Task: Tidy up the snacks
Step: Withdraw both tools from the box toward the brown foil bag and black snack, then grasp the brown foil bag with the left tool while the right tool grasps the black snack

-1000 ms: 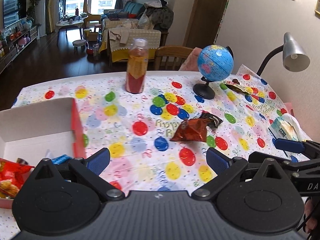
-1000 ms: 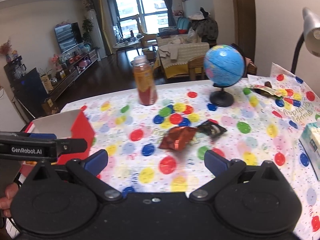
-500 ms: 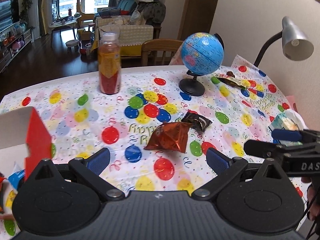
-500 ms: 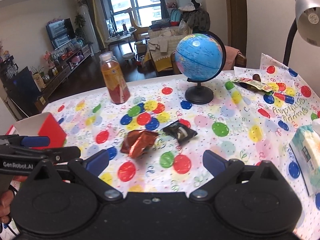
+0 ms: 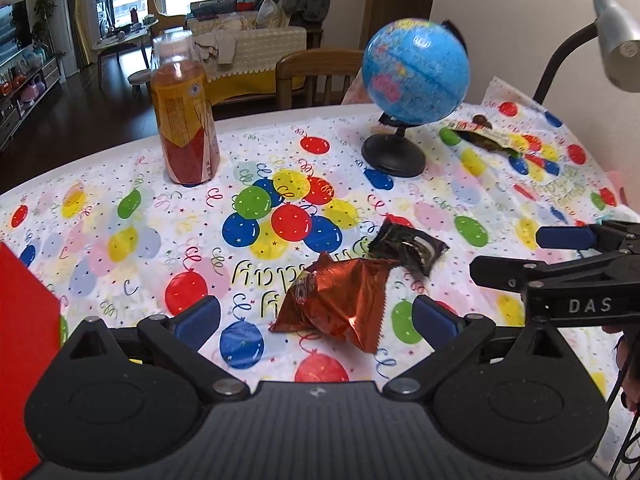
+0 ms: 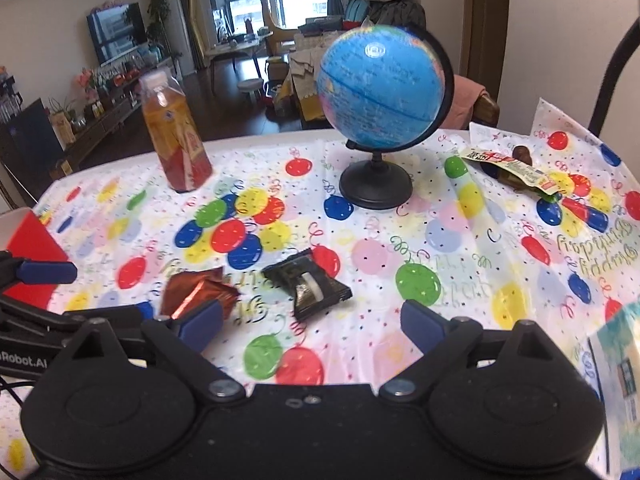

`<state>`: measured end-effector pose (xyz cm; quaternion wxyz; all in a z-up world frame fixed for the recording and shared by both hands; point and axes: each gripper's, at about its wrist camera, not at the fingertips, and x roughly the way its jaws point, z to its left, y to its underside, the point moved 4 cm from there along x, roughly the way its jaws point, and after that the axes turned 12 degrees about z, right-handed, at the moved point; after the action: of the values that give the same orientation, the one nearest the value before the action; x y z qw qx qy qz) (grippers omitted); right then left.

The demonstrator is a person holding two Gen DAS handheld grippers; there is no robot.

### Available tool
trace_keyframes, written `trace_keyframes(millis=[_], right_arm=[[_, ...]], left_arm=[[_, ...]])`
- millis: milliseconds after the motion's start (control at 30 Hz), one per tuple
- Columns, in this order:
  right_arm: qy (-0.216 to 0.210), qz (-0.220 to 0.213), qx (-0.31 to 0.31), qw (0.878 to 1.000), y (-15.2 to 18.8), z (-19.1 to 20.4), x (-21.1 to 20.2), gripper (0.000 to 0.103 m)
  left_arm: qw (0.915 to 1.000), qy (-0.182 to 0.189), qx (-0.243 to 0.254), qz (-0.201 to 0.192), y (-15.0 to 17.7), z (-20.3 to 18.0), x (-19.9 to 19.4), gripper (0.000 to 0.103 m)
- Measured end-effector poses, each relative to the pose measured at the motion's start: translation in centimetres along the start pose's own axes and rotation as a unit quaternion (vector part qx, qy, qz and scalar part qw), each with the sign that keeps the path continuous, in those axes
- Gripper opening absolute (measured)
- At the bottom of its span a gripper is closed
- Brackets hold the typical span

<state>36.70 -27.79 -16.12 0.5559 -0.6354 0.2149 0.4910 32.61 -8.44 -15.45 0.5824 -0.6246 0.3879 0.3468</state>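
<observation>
A crumpled red-brown foil snack packet (image 5: 340,304) lies on the balloon-print tablecloth (image 5: 120,208). It sits between the fingers of my left gripper (image 5: 316,322), which is open with a gap on each side. Just beyond it lies a black snack packet (image 5: 408,246). In the right wrist view that black packet (image 6: 308,288) is ahead of my right gripper (image 6: 311,324), whose jaws are closing but do not touch it. The red-brown packet (image 6: 196,292) lies by its left fingertip. Each gripper shows in the other's view: the right gripper (image 5: 520,256) and the left gripper (image 6: 60,294).
A red-sided box (image 5: 24,320) stands at the left edge. A juice bottle (image 5: 184,120) and a blue globe (image 5: 414,72) stand at the back. A third snack wrapper (image 6: 516,168) lies at the back right, under a desk lamp (image 5: 616,36). A tissue pack (image 6: 616,360) lies at the right.
Both grippers have moved forward, rightward and down toward the two packets, which now look larger and closer. The red box has slid toward the left edge of both views.
</observation>
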Motion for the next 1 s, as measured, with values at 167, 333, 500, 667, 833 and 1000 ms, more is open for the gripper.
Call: trace_keyframes(millis=[167, 333, 500, 667, 833, 1000], right_arm=[[-0.001, 0.015, -0.009, 1.000, -1.2, -0.6, 3.2, 0.092], [-0.004, 0.031, -0.015, 0.999, -2.0, -0.7, 6.0, 0.090], [-0.007, 0.047, -0.023, 0.999, -2.5, -0.6, 8.4, 0.087], [-0.005, 0.059, -0.035, 0.998, -2.8, -0.2, 10.1, 0.084], [0.003, 0.069, -0.041, 0.997, -2.8, 0.0, 11.2, 0.078], [0.009, 0.064, -0.051, 0.997, -2.6, 0.2, 11.1, 0.066]], left_arm=[[0.9998, 0.005, -0.009, 0.018, -0.9, 0.1, 2.5, 0.102], [0.9993, 0.005, -0.003, 0.036, -1.3, -0.2, 4.6, 0.102], [0.9986, 0.004, 0.000, 0.053, -1.4, -0.5, 6.3, 0.102], [0.9980, 0.004, 0.007, 0.062, -1.5, -0.8, 7.4, 0.092], [0.9975, 0.009, 0.004, 0.070, -1.4, -0.8, 8.0, 0.086], [0.9974, 0.016, -0.001, 0.070, -1.5, -0.9, 8.0, 0.078]])
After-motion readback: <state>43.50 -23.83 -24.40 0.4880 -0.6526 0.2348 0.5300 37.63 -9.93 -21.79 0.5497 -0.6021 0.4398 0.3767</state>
